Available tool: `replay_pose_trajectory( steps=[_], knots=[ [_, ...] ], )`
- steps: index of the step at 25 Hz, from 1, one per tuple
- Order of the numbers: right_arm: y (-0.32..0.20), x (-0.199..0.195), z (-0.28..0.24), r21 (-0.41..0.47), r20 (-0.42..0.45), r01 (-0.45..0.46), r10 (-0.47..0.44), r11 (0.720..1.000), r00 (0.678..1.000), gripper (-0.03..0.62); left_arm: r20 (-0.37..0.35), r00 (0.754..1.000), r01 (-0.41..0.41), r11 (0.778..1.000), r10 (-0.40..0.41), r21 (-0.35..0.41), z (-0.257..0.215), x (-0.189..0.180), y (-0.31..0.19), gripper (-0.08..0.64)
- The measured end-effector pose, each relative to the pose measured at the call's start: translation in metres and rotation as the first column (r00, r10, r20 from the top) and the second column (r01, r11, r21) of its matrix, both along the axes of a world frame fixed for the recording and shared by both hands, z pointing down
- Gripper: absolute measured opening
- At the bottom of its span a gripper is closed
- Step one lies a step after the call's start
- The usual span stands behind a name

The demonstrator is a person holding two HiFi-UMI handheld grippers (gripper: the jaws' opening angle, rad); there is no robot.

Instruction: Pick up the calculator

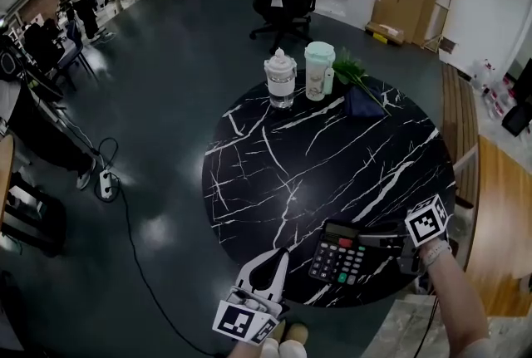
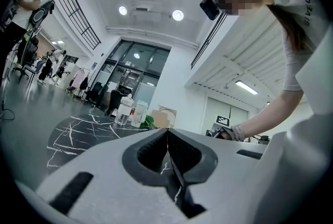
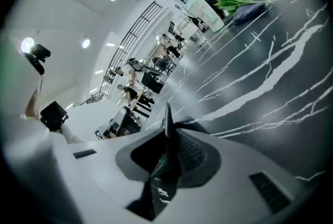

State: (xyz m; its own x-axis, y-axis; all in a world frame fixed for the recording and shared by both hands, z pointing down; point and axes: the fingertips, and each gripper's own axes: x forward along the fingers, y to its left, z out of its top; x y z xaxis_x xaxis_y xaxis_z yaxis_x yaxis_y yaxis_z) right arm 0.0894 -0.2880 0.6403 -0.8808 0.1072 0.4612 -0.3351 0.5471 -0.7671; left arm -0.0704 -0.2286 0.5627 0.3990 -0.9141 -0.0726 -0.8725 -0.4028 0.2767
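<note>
R forearm (image 1: 455, 291) comes in from the lower right, wristband on, reaching left across the bench (image 1: 266, 157) edge. R tongs (image 1: 371, 241) lie low and point left, marker cube up top. In the right gripper view the tongs (image 3: 167, 141) are rolled, so the marble runs at a slant. The jaws are pinched on a thin dark slab seen edge-on: that's the calculator (image 3: 166, 120), w/ a hint of green and white showing down in the gap.

From the head view the calculator (image 1: 337, 255) sits at the near rim of the bench, display end away from the person, keys incl. one red and one green facing up. The R tongs have it by its right side. Can't tell if it's off the marble yet.

L tongs (image 1: 279, 258) sit at the bottom edge, tip pointing up and away, just beside the calculator's left side but apart from it. Left gripper view: tongs (image 2: 167, 139) pressed together, only a sliver of marble showing thru the seam.

Far side of the bench: clear bottle (image 1: 281, 79), pale green cup (image 1: 319, 71) and leafy greens (image 1: 352, 70) on a dark cloth (image 1: 364, 102), well apart from both tongs.
</note>
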Motion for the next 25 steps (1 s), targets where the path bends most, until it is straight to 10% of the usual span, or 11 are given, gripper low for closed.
replay_pose_trajectory(
  steps=[25],
  knots=[
    [0.025, 0.001, -0.147, -0.025, 0.276, -0.258, 0.255, 0.966, 0.927, 0.060, -0.026, 0.999, -0.044, 0.998, 0.045, 0.050, -0.111, 0.007, 0.025, 0.008]
  ],
)
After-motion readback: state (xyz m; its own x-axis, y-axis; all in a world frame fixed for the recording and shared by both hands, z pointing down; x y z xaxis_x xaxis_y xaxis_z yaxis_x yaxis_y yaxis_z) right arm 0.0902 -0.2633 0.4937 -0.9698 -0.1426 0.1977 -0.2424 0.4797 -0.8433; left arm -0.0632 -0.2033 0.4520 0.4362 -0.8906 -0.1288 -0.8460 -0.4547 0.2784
